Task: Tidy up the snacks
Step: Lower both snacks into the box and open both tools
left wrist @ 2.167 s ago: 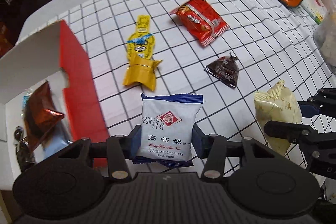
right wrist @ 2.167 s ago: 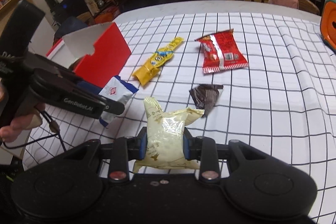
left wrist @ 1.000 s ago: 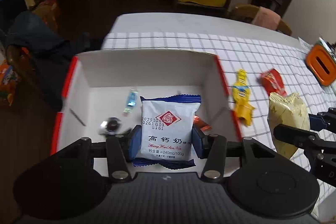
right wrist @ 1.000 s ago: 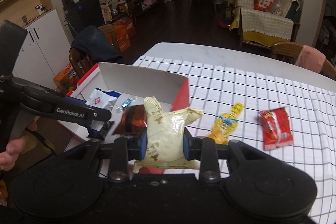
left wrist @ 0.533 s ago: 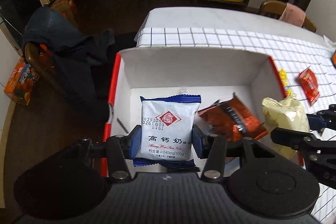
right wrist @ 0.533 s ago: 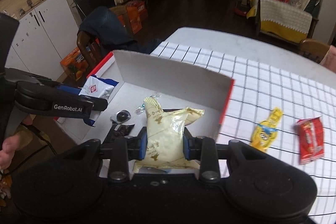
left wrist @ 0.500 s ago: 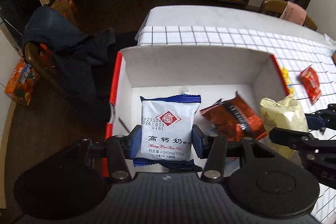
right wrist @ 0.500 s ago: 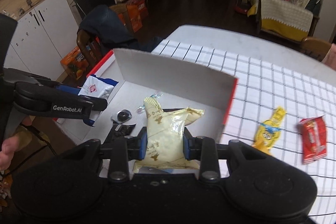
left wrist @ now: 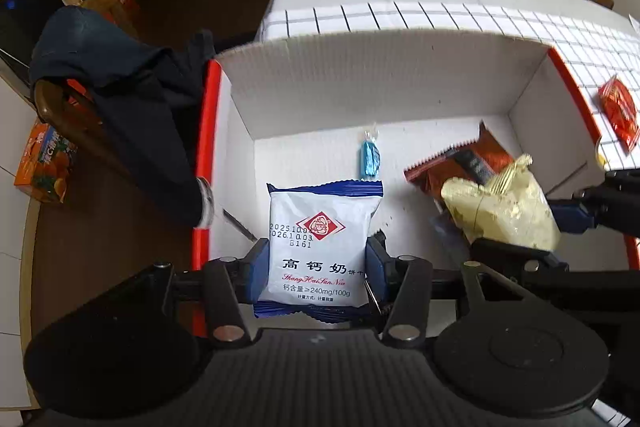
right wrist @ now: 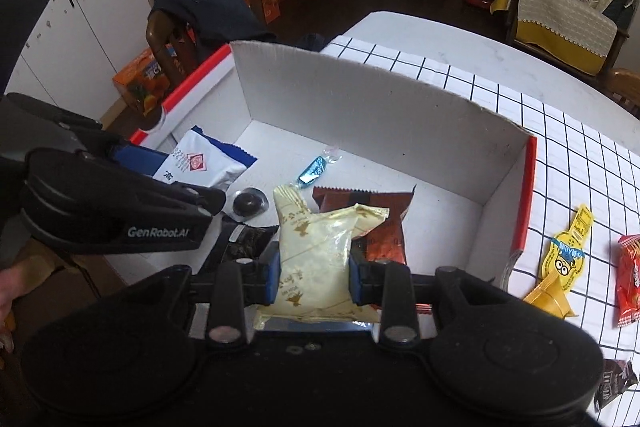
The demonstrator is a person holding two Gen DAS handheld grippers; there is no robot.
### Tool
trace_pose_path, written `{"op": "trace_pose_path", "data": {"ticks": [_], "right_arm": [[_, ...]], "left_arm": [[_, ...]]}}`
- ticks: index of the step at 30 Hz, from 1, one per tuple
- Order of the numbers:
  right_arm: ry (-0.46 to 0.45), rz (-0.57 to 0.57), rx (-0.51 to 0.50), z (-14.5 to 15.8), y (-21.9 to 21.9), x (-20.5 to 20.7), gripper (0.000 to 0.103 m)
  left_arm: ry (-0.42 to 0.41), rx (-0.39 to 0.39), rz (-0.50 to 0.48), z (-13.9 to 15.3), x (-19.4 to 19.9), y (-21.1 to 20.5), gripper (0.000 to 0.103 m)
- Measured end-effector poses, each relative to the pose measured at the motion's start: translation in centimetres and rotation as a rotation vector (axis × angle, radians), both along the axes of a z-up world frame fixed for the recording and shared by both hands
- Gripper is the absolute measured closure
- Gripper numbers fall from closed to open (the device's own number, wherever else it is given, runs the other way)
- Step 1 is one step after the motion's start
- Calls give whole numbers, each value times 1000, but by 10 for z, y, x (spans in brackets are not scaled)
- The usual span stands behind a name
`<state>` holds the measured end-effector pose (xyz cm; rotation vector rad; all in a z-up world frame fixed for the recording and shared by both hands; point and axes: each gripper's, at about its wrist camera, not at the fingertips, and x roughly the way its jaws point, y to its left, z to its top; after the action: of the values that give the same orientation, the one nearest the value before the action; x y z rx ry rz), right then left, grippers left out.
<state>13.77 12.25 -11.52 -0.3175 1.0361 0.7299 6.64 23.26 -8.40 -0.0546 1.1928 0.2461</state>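
White-and-blue foil biscuit packet [left wrist: 318, 247] clamped upright in left claw [left wrist: 318, 267], pale cream crinkled snack bag [right wrist: 314, 259] clamped in right claw [right wrist: 314, 277]; both now hanging over the floor of the open white cardboard box with red outer walls [left wrist: 384, 83], no longer over the checked surface [right wrist: 560, 131] as two seconds back. Carried across and lowered, so release into the box looks like the next step. Already lying in the box: brown-red foil packet [right wrist: 384, 227], blue-wrapped candy [left wrist: 370, 157], small dark round sweet [right wrist: 248, 203]. Yellow cartoon pouch [right wrist: 564, 259] and red packet [right wrist: 630, 275] left outside on the surface. Both claws pitched steeply downward, side by side, left beside the near-left wall
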Motion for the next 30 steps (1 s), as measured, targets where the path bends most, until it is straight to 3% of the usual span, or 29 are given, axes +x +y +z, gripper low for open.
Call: {"op": "trace_pose_path", "data": {"ticks": [13,21,30], "right_arm": [[35,-4,-10,1,-4,-2,71],[27,-18,14,13,-12,-10,69],[15,-41,121,45,-38,-21,63]], "left_arm": [[2,-22,-5,-8,-11,-7,53],[-61,-20,-10,13,-25,-16,44],[-154,-15,-37,47,-39,-34,37]]}}
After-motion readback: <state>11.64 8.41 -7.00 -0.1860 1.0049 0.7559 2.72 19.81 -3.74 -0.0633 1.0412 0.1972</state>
